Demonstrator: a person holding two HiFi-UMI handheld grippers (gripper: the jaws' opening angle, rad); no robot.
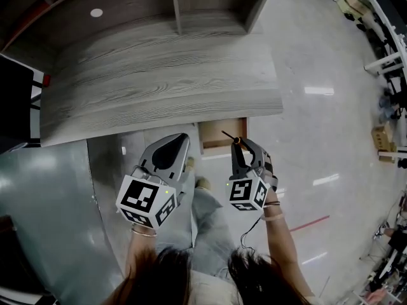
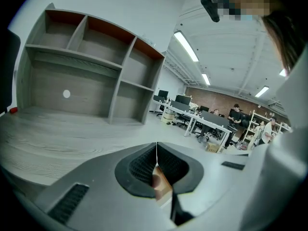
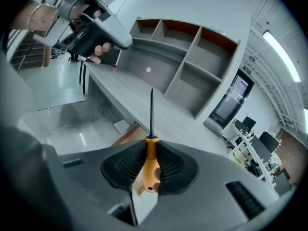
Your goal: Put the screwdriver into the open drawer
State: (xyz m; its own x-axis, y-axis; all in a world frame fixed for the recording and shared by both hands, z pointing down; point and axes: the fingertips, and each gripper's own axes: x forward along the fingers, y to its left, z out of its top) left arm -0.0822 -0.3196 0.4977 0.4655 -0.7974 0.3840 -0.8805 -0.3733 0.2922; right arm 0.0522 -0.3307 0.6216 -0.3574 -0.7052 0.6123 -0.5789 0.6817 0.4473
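Orange-handled, black-shafted screwdriver (image 3: 150, 146): clamped by its handle in the right gripper (image 1: 247, 150), shaft pointing to 11 o'clock, just above the open brown wooden drawer (image 1: 218, 136).
Advice: lower it clear of the overhanging grey woodgrain desk (image 1: 159, 81) edge at 12 o'clock.
Left gripper (image 2: 156, 163): clenched, empty, at 9 o'clock.

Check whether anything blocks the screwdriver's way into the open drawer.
Nothing visible does. The right gripper holds the screwdriver close to the drawer, whose visible part looks bare; the left gripper is off to the side.
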